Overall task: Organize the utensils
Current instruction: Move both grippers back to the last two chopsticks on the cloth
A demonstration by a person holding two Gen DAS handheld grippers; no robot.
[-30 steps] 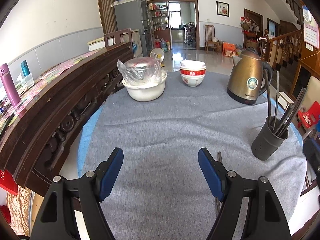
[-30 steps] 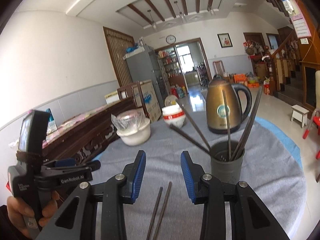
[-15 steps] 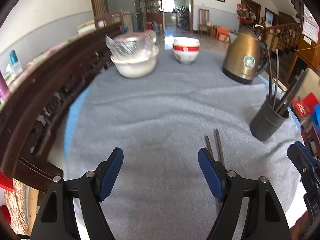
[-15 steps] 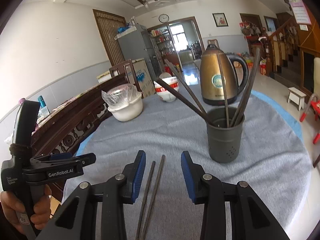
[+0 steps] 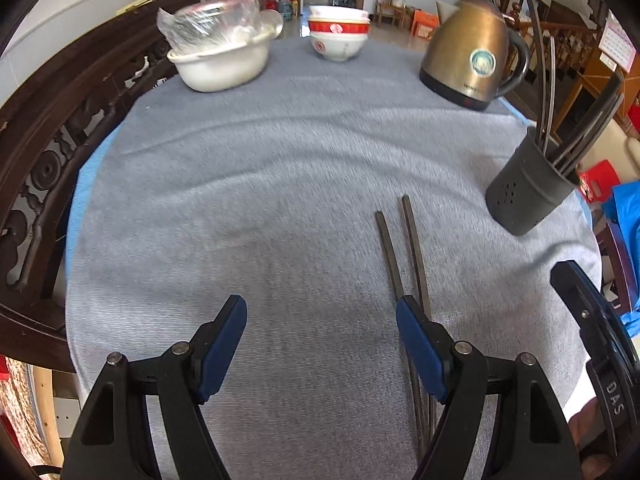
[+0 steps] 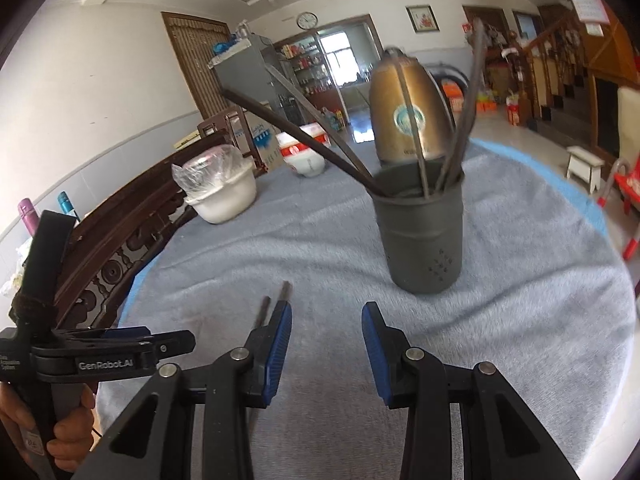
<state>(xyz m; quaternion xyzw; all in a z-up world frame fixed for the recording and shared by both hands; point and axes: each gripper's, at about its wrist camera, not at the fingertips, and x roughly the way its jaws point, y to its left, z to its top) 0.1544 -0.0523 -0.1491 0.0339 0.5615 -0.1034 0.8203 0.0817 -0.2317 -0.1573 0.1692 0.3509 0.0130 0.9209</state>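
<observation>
Round bench (image 5: 280, 200) under a grey cloth, both grippers low over its near edge. Dark utensil holder (image 6: 420, 236) stood upright ahead and a bit right of the right gripper (image 6: 326, 340), already bristling with chopsticks; from the left gripper (image 5: 320, 332) it sat far off to the right. Two loose chopsticks (image 5: 404, 248) lay flat on the cloth, side by side, long axis running away from both grippers, roughly along their pointing lines. They passed under the left gripper's right finger and just outside the right gripper's left finger, so between neither pair of jaws. Left gripper gaped wide, empty; right gripper partly open, empty. Right looked nearer the holder; either needs a small sideways shift to straddle the pair.
</observation>
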